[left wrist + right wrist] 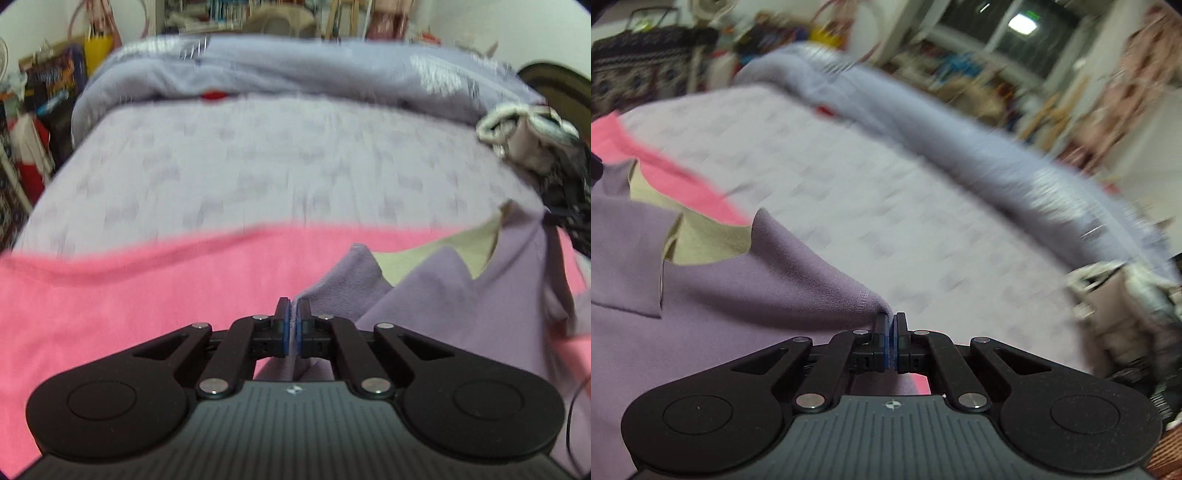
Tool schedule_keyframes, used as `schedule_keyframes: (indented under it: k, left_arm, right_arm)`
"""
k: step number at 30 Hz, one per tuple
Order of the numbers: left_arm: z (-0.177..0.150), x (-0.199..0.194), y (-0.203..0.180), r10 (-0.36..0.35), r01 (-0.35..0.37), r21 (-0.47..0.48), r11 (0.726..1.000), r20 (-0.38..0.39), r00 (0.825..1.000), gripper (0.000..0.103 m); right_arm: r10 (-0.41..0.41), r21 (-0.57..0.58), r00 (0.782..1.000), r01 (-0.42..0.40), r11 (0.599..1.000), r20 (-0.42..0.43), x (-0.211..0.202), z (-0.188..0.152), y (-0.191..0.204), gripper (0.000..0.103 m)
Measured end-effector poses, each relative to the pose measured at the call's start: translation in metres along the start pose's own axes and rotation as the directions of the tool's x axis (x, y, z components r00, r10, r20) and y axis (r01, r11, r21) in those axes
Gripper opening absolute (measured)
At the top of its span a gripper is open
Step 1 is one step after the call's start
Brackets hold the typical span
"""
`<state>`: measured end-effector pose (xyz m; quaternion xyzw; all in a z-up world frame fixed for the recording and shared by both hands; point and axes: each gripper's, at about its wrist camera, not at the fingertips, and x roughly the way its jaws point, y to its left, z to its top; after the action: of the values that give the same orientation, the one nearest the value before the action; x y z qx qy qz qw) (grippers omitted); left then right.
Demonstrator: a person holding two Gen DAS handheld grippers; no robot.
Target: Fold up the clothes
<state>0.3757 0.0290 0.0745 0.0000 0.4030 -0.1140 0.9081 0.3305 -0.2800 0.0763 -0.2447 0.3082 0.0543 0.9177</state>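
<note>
Two handheld grippers each pinch an edge of a lilac garment point(454, 291) above a bed. The left gripper point(294, 308) clamps one edge; the right gripper point(891, 323) clamps a stitched hem. A pink cloth point(129, 295) lies beneath, on the patterned bedsheet point(258, 166).

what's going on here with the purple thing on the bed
A person is folding clothes with a handheld gripper in each hand. Both grippers are pinched shut on the purple garment: the left gripper holds one edge, and the right gripper holds a stitched hem. The cloth is raised between them, showing a cream lining. Under it a pink cloth lies on the patterned bed sheet. A rumpled lilac blanket lies along the far side. Nothing looks folded yet.
</note>
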Motion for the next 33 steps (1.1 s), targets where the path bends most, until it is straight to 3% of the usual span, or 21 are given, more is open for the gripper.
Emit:
schedule_keyframes:
  k: [4, 7, 10, 13, 14, 16, 19, 21, 22, 24, 25, 27, 31, 33]
  left_arm:
    - [0.028, 0.050, -0.014, 0.017, -0.018, 0.068, 0.998, 0.008, 1.000, 0.000]
    - [0.030, 0.098, -0.027, 0.054, -0.048, 0.122, 0.991, -0.047, 0.997, 0.000]
    - [0.017, 0.142, -0.031, 0.129, -0.112, 0.114, 0.987, -0.154, 0.979, 0.001]
    - [0.014, 0.145, -0.030, 0.142, -0.134, 0.069, 0.989, -0.128, 0.982, 0.005]
    - [0.015, 0.144, -0.028, 0.143, -0.137, 0.054, 0.989, -0.130, 0.981, 0.010]
    - [0.022, 0.141, -0.016, 0.136, -0.136, 0.010, 0.991, -0.117, 0.984, 0.017]
    - [0.039, 0.135, 0.020, 0.232, -0.247, -0.155, 0.957, -0.109, 0.967, 0.016]
    - [0.044, 0.118, 0.040, 0.269, -0.281, -0.231, 0.932, -0.082, 0.960, 0.015]
    - [0.044, 0.108, 0.047, 0.283, -0.290, -0.248, 0.924, -0.063, 0.957, 0.015]
    - [0.036, 0.080, 0.050, 0.294, -0.289, -0.240, 0.927, -0.014, 0.956, 0.015]
    - [0.029, 0.064, 0.048, 0.292, -0.281, -0.218, 0.934, 0.015, 0.956, 0.016]
    - [0.003, 0.024, 0.032, 0.277, -0.260, -0.178, 0.949, 0.080, 0.957, 0.021]
    - [-0.057, -0.046, -0.009, 0.151, -0.134, -0.133, 0.982, 0.127, 0.980, 0.021]
    - [-0.082, -0.065, -0.030, 0.071, -0.060, -0.123, 0.991, 0.091, 0.993, 0.024]
  right_arm:
    - [-0.068, 0.056, 0.997, 0.069, 0.996, -0.027, 0.038, -0.001, -0.004, 0.003]
    - [-0.106, 0.099, 0.992, 0.112, 0.989, -0.068, 0.078, -0.010, -0.001, 0.003]
    - [-0.130, 0.110, 0.976, 0.150, 0.983, -0.174, 0.124, -0.031, 0.006, 0.004]
    - [-0.093, 0.193, 0.959, 0.148, 0.970, -0.267, 0.157, -0.058, 0.003, 0.008]
    - [-0.119, 0.198, 0.961, 0.171, 0.965, -0.250, 0.154, -0.059, 0.001, 0.012]
    - [-0.143, 0.207, 0.956, 0.198, 0.958, -0.256, 0.146, -0.056, -0.004, 0.035]
    - [-0.181, 0.262, 0.975, 0.209, 0.942, -0.130, 0.110, -0.045, -0.010, 0.049]
    - [-0.125, 0.316, 0.991, 0.132, 0.940, -0.042, 0.077, -0.033, -0.003, 0.053]
    - [-0.026, 0.363, 1.000, 0.026, 0.932, -0.006, 0.062, -0.027, 0.003, 0.057]
    - [0.194, 0.483, 0.981, -0.182, 0.856, 0.026, 0.040, -0.025, 0.018, 0.058]
    - [0.279, 0.554, 0.960, -0.239, 0.797, 0.014, 0.040, -0.030, 0.026, 0.058]
    - [0.437, 0.685, 0.900, -0.325, 0.652, 0.011, 0.039, -0.042, 0.043, 0.057]
    - [0.579, 0.877, 0.813, -0.321, 0.358, 0.061, 0.059, -0.072, 0.072, 0.055]
    - [0.566, 0.911, 0.817, -0.312, 0.270, 0.112, 0.066, -0.075, 0.080, 0.055]
